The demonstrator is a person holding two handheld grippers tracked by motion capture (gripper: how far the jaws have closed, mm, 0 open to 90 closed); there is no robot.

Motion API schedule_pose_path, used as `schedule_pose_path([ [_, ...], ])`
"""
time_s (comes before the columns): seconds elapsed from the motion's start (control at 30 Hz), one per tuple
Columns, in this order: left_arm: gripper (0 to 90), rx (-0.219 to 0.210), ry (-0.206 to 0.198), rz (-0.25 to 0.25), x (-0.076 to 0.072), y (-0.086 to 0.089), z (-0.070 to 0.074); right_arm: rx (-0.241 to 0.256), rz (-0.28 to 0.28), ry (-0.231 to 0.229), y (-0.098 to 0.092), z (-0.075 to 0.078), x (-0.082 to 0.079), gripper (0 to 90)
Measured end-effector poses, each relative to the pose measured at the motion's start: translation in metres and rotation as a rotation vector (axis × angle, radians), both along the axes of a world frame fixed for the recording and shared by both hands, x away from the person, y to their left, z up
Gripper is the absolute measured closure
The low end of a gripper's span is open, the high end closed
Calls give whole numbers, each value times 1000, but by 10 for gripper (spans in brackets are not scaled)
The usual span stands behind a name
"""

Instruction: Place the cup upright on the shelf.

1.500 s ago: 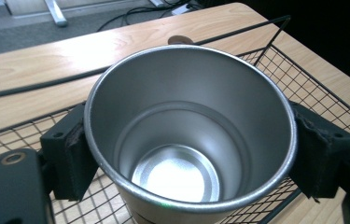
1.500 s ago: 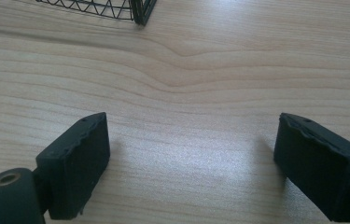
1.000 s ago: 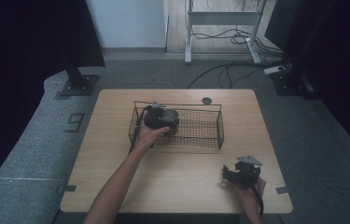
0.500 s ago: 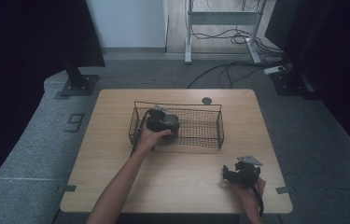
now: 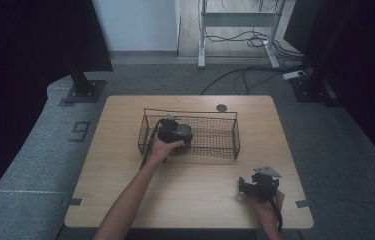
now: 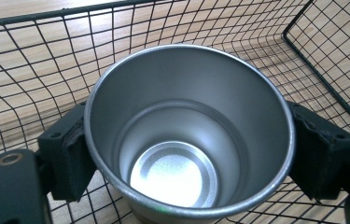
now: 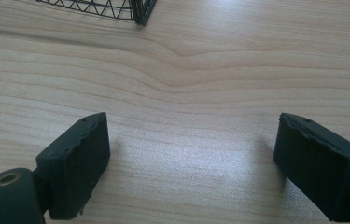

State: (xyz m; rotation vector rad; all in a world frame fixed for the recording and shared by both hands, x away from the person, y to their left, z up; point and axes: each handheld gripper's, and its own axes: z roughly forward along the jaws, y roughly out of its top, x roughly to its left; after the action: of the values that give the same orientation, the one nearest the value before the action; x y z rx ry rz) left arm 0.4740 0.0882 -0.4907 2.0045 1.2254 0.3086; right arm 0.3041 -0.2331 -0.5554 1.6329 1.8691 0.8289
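Observation:
A shiny steel cup (image 6: 189,140) stands upright, mouth up and empty, inside the black wire basket (image 6: 32,51). My left gripper (image 6: 189,154) is shut on the cup, one jaw pressed to each side of its wall. From above, the left gripper (image 5: 175,131) hangs over the left half of the wire basket (image 5: 215,150) and covers the cup. My right gripper (image 5: 247,186) rests low over the table's front right, apart from the basket. In the right gripper view my right gripper (image 7: 191,163) stands open with bare wood between its jaws.
The wooden table (image 5: 125,190) has a round grommet (image 5: 221,107) behind the basket. A corner of the basket (image 7: 140,14) shows at the top of the right gripper view. A dark stand base (image 5: 82,90) and cables (image 5: 245,75) lie on the floor beyond.
The left gripper has sunk slightly lower into the basket's left half with the cup in it. The right gripper has not moved.

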Motion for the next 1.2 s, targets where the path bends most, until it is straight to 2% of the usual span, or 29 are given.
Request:
schedule_pose_path([
  [0.27, 112, -11, -11, -4, -6, 0, 4, 0, 0, 0, 0, 0, 0, 104],
  [0.57, 108, -39, -72, 10, -16, 6, 22, 0, 0, 0, 0, 0, 0, 104],
  [0.7, 109, -74, -117, 17, -29, 12, 34, 0, 0, 0, 0, 0, 0, 104],
  [0.83, 119, -69, -159, -5, -45, 20, 42, -1, 0, 1, 0, 0, 0, 104],
  [0.97, 121, -81, -176, -24, -62, 29, 43, 1, -2, 2, 0, 0, 0, 104],
  [1.2, 124, -87, -159, -38, -88, 42, 31, 1, -3, 1, 0, 0, 0, 105],
])
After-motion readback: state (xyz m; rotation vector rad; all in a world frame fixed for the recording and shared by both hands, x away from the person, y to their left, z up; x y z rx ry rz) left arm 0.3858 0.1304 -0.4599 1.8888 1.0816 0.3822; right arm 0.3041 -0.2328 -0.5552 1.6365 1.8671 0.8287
